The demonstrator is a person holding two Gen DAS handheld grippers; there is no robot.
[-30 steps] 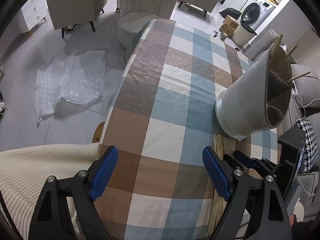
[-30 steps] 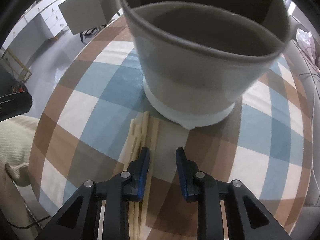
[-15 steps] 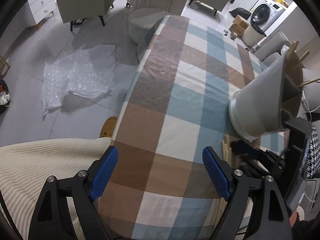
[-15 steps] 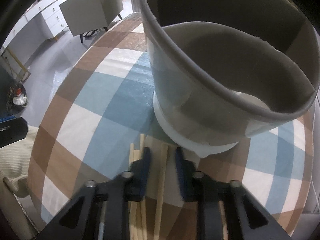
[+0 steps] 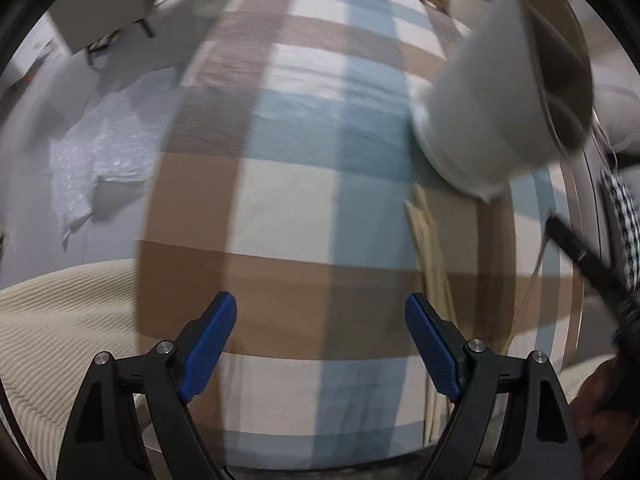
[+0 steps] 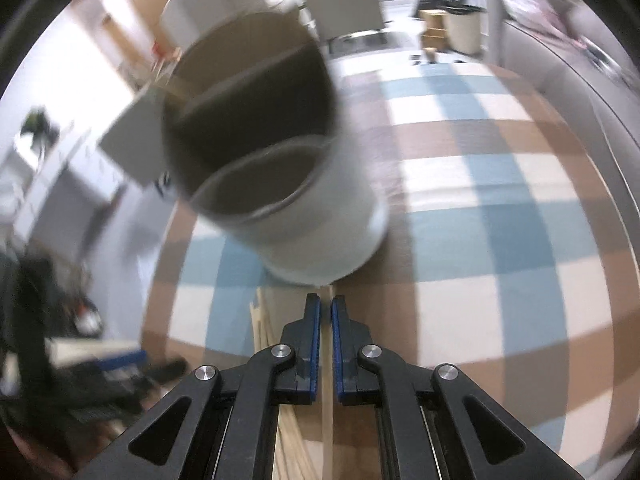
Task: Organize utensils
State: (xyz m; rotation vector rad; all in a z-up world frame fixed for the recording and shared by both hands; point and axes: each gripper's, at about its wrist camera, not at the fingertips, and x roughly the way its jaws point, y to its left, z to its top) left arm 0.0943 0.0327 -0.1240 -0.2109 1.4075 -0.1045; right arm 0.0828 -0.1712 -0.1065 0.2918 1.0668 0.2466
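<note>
Now the single chopstick (image 6: 327, 420) runs straight between your right gripper (image 6: 326, 310) fingers, which have just closed and pinch it; its tip reaches just past them toward the base of the divided holder (image 6: 276, 184), which stands right ahead. Lift it clear of the loose chopsticks (image 6: 266, 332) beside your left finger, tip it upright, then lower it into a compartment. Your left gripper (image 5: 320, 320) hangs wide open over the checked tablecloth (image 5: 288, 208), empty

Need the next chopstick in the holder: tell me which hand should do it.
Right. The right gripper is already shut on a chopstick, just short of the holder. The left gripper hangs open over bare tablecloth, holding nothing.
</note>
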